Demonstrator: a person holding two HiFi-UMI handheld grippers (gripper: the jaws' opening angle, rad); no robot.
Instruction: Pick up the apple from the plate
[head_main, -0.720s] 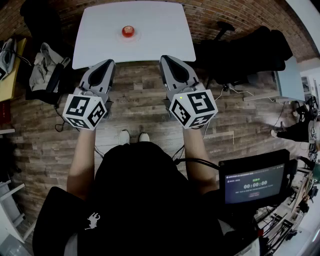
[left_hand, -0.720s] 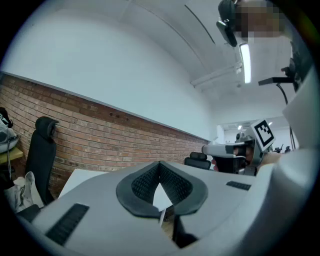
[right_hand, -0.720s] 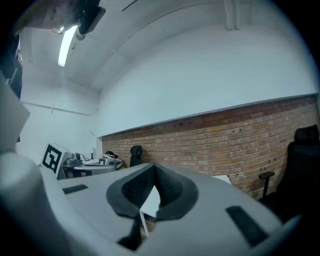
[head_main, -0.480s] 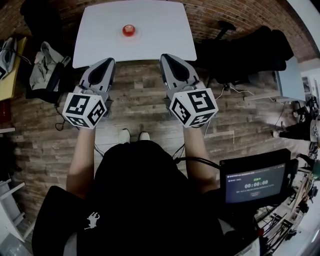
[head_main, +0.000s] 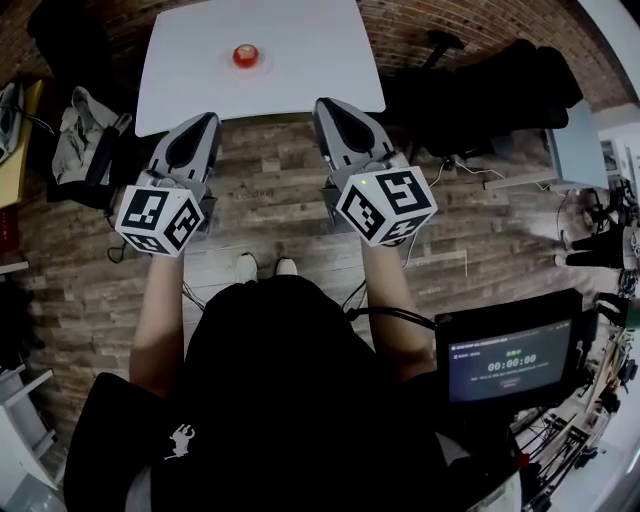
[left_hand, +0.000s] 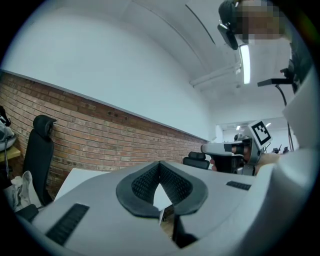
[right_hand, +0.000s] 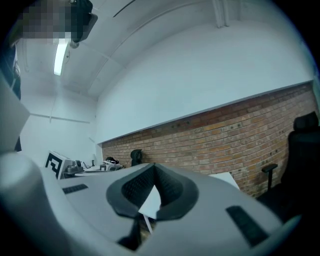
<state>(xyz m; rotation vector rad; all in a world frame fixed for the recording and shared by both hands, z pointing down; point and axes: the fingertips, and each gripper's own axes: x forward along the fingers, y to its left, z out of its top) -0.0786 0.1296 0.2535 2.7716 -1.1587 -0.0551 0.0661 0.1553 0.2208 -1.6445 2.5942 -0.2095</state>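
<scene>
Hovering level above the wood floor, short of the white rectangular surface (head_main: 320, 70), the grey left claw (head_main: 207, 119) and right claw (head_main: 326, 104) were both pinched closed and empty, so reaching unopened for the small red apple (head_main: 245, 55) on its pale plate (head_main: 263, 63) risked knocking it away.

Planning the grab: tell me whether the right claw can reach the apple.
Probably yes: nothing stands between the right claw and the apple on the table, though the shut claw hangs short of the edge.
</scene>
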